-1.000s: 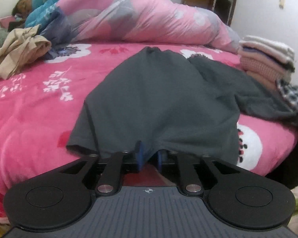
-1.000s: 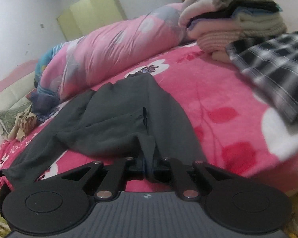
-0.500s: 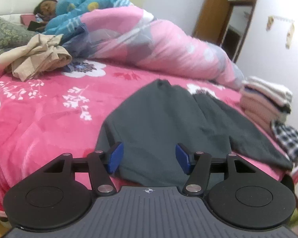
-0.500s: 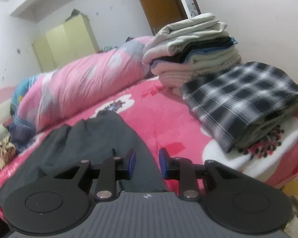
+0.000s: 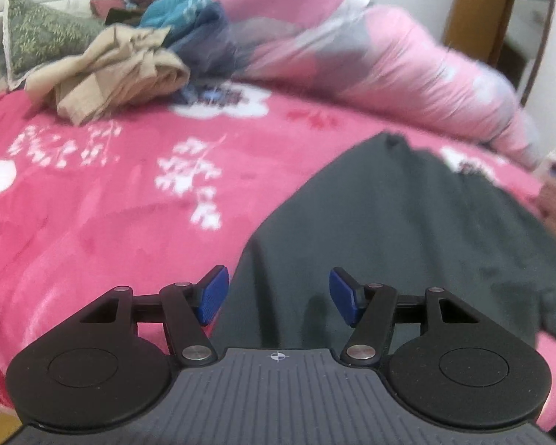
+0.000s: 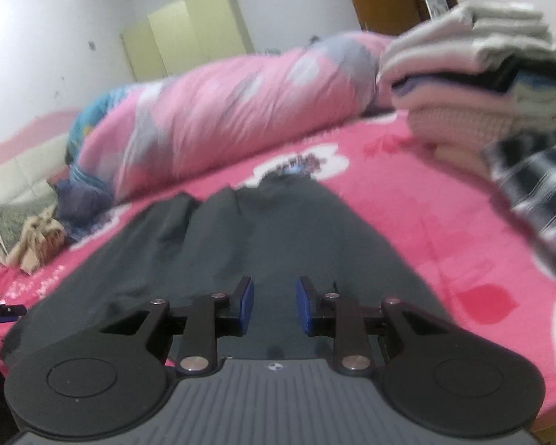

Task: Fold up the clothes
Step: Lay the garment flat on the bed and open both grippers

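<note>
Both tongs hang over the dark garment with their blades apart, holding nothing.

Left tongs [image 5: 276, 296] are spread wide above the near left edge of the grey garment [image 5: 407, 230], which lies flat on the pink bed [image 5: 92, 222]; right tongs [image 6: 274, 304] are open more narrowly over its middle. Cloth is limp, so I think a grip that takes only one layer, or also pinches the blanket under it, could give a crooked fold. The stack of folded clothes [image 6: 474, 74] stands near on the right and could be pushed.
</note>
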